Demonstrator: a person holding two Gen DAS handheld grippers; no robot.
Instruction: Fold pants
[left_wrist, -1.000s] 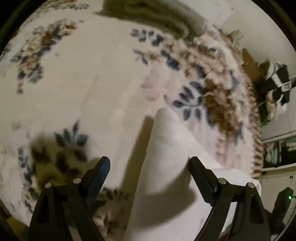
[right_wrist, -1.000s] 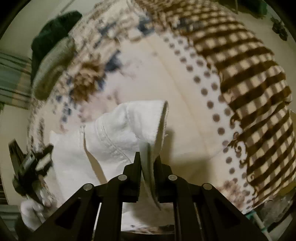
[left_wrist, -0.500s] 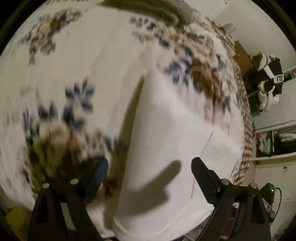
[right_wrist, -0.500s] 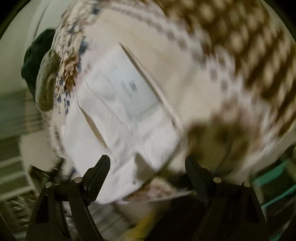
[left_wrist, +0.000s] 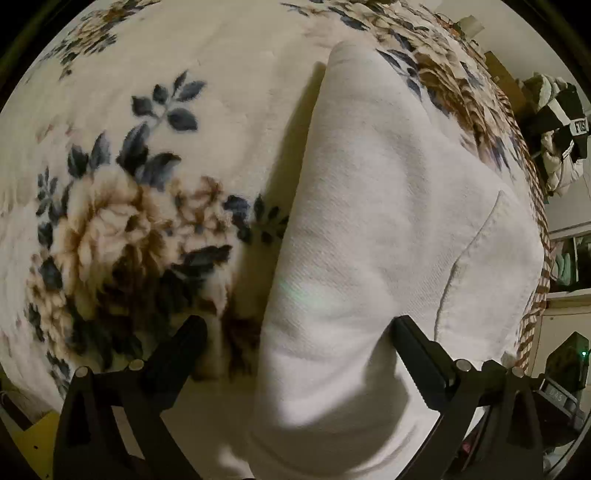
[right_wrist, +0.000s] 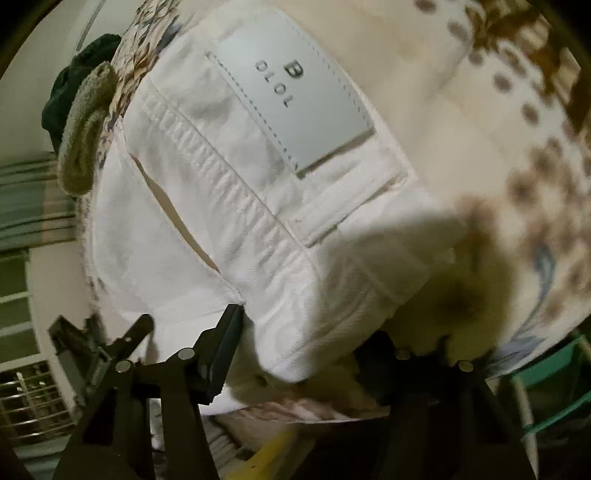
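The white pants (left_wrist: 388, 229) are lying folded on the floral blanket (left_wrist: 122, 206), near its checked edge. Both the left tool (left_wrist: 295, 343) and right tool (right_wrist: 306, 332) are being held wide apart, gripping nothing. The cloth is judged soft, thick and limp (waistband (right_wrist: 207, 147) stiffest); hold is best taken at the folded edges.

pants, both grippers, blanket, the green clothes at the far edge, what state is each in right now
pants: white, folded into a compact stack, lying on the blanket, waistband patch facing up
left gripper: open, holding nothing, over the pants' edge
right gripper: open, holding nothing, pants' corner between the fingers
blanket: spread flat under the pants
green clothes: bunched at the blanket's far edge
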